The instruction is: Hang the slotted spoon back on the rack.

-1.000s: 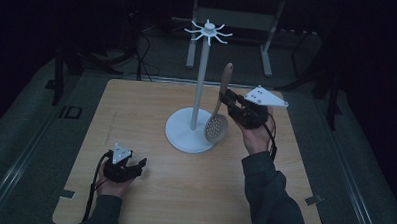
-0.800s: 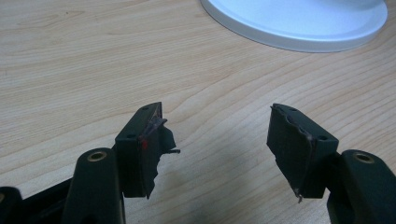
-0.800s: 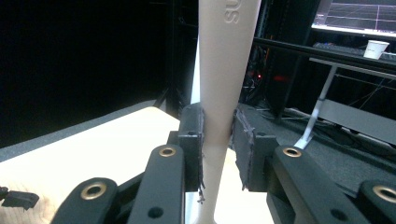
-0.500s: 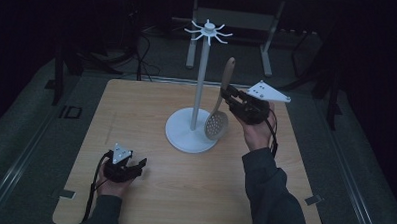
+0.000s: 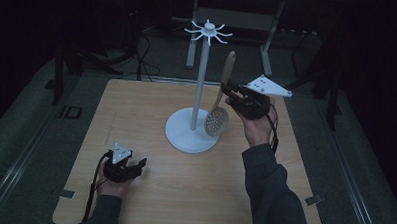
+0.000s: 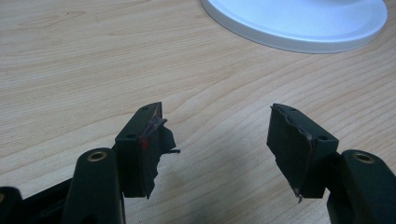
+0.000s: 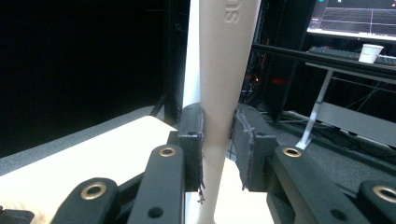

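Note:
A beige slotted spoon (image 5: 222, 100) hangs upright beside the white rack's pole, handle up and perforated bowl down. My right gripper (image 5: 229, 89) is shut on its handle (image 7: 218, 88), with both pads pressed against the shaft. The white hook rack (image 5: 201, 77) stands on a round base (image 5: 184, 136) at mid table, its ring of hooks (image 5: 208, 31) at the top. My left gripper (image 5: 140, 163) rests low near the table's front left corner, open with nothing between its fingers (image 6: 144, 144); the rack's base (image 6: 299, 21) lies beyond it.
The wooden table (image 5: 136, 110) has bare room to the left of the rack and along its front. Behind the table stand dark equipment, cables and a metal frame (image 5: 269, 29). A monitor (image 7: 359, 14) and a paper cup (image 7: 372, 52) sit on a far desk.
The right gripper has lifted the spoon a little higher beside the pole, raising its bowl off the rack's base. The left gripper has stayed put.

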Motion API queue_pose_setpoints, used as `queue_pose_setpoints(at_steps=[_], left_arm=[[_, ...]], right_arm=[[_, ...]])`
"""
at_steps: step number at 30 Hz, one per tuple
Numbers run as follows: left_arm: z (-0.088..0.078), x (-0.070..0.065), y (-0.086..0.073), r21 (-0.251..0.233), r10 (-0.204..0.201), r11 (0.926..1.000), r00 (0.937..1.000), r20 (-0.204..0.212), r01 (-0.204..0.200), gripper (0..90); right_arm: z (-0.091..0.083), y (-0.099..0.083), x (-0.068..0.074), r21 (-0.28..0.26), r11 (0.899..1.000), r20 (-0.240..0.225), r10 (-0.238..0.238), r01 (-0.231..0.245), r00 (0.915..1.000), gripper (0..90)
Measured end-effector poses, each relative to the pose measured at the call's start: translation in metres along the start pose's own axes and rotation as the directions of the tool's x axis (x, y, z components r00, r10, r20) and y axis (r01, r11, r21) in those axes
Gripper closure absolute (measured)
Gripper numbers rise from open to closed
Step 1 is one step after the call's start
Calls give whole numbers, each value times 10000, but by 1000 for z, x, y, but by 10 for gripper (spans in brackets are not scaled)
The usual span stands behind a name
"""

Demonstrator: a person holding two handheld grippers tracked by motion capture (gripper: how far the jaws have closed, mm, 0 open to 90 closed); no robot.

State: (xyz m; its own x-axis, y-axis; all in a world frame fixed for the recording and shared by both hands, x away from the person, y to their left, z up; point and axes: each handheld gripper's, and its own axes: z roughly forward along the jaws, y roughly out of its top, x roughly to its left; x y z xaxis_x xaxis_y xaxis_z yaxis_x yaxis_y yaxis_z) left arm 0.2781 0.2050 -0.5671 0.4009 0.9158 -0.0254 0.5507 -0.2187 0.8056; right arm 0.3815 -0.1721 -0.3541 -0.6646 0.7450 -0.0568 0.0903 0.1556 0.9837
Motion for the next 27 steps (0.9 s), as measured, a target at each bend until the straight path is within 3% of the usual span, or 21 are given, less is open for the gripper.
queue_pose_setpoints(at_steps=[27], left_arm=[[-1,1,0,-77,-37,10000,10000,-18,37,369]], right_arm=[[14,16,1,61,10000,-30,-10,11,10000,736]])
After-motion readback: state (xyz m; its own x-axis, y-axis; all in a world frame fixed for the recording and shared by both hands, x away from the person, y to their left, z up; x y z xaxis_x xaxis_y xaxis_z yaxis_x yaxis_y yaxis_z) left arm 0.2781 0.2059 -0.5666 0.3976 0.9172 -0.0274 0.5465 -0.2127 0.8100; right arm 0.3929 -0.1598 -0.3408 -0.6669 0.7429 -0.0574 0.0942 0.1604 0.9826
